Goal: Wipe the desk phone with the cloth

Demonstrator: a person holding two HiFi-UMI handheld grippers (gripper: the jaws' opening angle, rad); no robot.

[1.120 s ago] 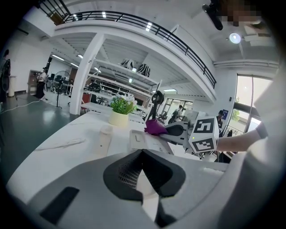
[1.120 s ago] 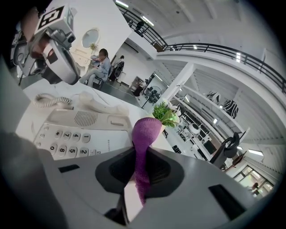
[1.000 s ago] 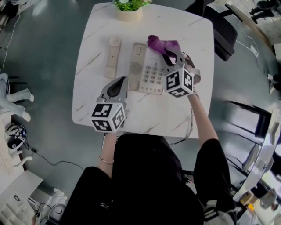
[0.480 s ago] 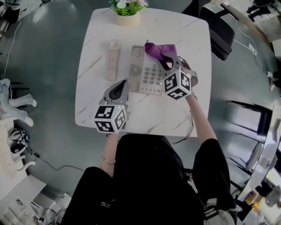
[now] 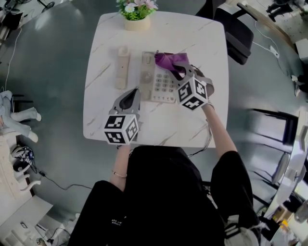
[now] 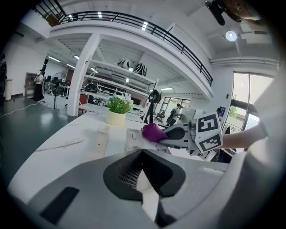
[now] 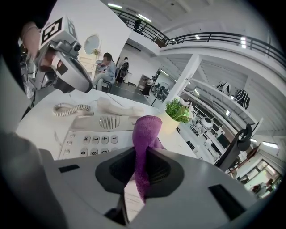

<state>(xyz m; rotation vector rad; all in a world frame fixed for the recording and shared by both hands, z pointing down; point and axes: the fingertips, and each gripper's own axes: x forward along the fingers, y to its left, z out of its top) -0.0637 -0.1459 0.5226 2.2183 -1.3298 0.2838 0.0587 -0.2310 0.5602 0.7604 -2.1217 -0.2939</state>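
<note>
A beige desk phone base (image 5: 155, 79) lies mid-table, its handset (image 5: 122, 67) off the cradle and lying to its left. My right gripper (image 5: 177, 67) is shut on a purple cloth (image 5: 168, 60), which rests on the base's upper right part above the keypad. In the right gripper view the cloth (image 7: 145, 134) hangs up out of the shut jaws over the phone base (image 7: 87, 132), with the handset (image 7: 117, 107) beyond. My left gripper (image 5: 130, 93) hovers near the base's front left corner, shut with nothing in it (image 6: 145, 179). From it I see the cloth (image 6: 153, 132) and the right gripper (image 6: 176, 134).
A potted plant (image 5: 136, 13) stands at the table's far edge. A coiled cord (image 7: 69, 108) lies left of the phone. A black chair (image 5: 236, 29) stands off the table's (image 5: 197, 129) far right corner. Bare marble lies on the near side.
My right gripper has carried the cloth left, from beside the phone's upper right corner onto the base. The left gripper has hardly moved.
</note>
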